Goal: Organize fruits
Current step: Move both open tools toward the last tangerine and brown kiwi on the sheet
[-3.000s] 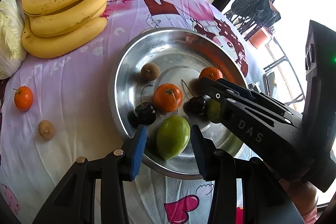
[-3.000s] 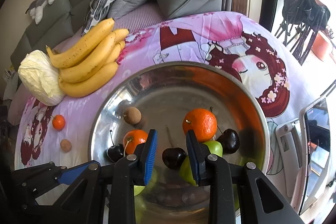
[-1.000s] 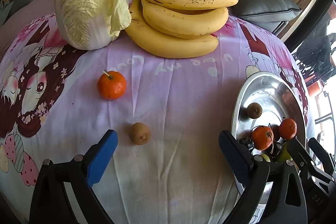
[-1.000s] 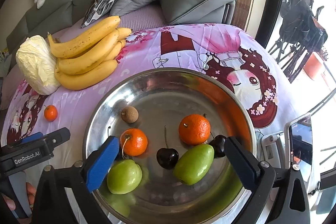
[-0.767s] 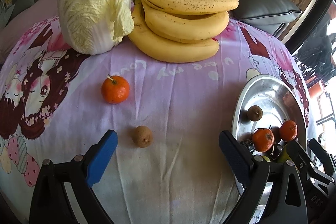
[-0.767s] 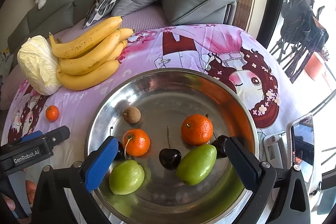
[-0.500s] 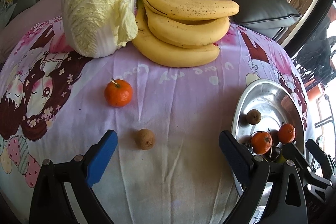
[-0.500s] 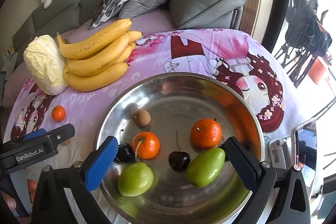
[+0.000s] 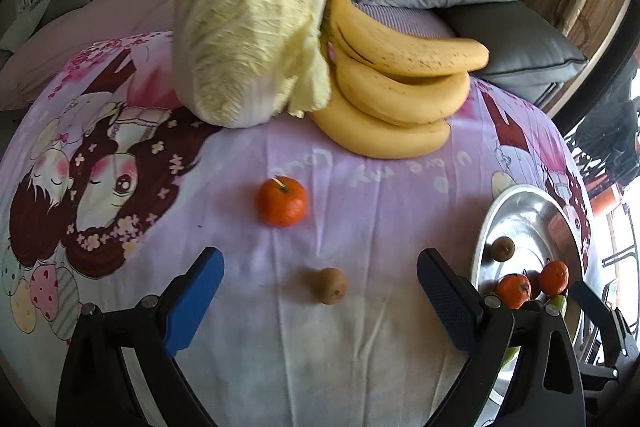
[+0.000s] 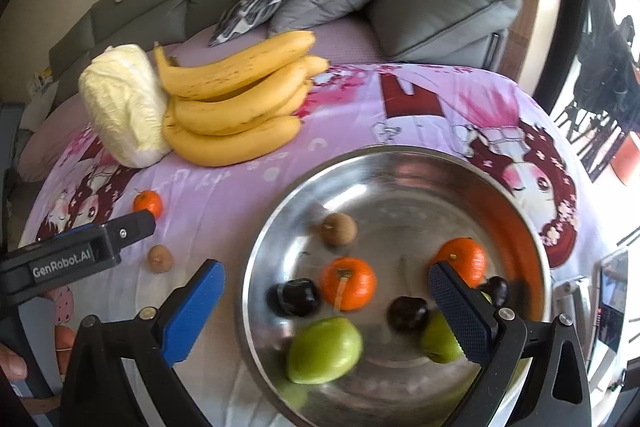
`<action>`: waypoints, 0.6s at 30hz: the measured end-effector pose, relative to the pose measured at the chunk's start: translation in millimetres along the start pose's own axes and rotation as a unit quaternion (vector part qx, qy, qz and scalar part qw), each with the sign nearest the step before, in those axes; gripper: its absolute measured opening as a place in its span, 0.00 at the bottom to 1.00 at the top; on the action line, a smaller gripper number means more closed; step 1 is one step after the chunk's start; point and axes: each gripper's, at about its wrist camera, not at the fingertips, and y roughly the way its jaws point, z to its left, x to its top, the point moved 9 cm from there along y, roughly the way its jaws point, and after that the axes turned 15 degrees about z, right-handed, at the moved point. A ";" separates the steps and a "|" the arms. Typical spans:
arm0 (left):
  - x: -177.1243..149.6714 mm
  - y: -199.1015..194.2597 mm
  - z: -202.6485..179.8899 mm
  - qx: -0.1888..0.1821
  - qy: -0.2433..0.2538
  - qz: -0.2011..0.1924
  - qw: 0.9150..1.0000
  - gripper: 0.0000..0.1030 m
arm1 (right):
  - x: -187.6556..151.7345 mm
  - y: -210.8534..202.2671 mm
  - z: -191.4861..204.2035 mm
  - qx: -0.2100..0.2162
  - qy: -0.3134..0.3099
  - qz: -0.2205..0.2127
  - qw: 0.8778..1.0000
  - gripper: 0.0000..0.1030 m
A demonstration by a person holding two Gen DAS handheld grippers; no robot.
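My left gripper (image 9: 318, 293) is wide open and empty, with a small brown fruit (image 9: 329, 285) on the cloth between its fingers and a loose tangerine (image 9: 282, 201) just beyond. My right gripper (image 10: 326, 311) is wide open and empty over the steel bowl (image 10: 520, 211). The bowl holds two tangerines (image 10: 348, 288), two green fruits (image 10: 324, 349), dark cherries (image 10: 294, 297) and a brown fruit (image 10: 339, 229). The loose tangerine (image 10: 147, 203) and brown fruit (image 10: 160, 258) also show in the right wrist view, by the left gripper's finger (image 10: 120, 233).
A bunch of bananas (image 9: 396, 99) and a napa cabbage (image 9: 250, 47) lie at the back of the pink cartoon cloth (image 9: 360, 347). Grey cushions (image 10: 440, 11) and a sofa stand behind. A phone (image 10: 610, 301) lies right of the bowl. The bowl's rim (image 9: 486, 227) shows at the left view's right edge.
Both grippers opened wide and let go of fruit in the bowl. My left gripper swung left to the loose fruits and has closed in on the brown fruit. The right gripper shifted left.
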 end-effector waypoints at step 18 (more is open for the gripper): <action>9.7 -9.0 49.6 0.008 -0.024 0.003 1.000 0.94 | 3.5 15.9 68.7 0.032 -0.058 0.009 0.998 1.00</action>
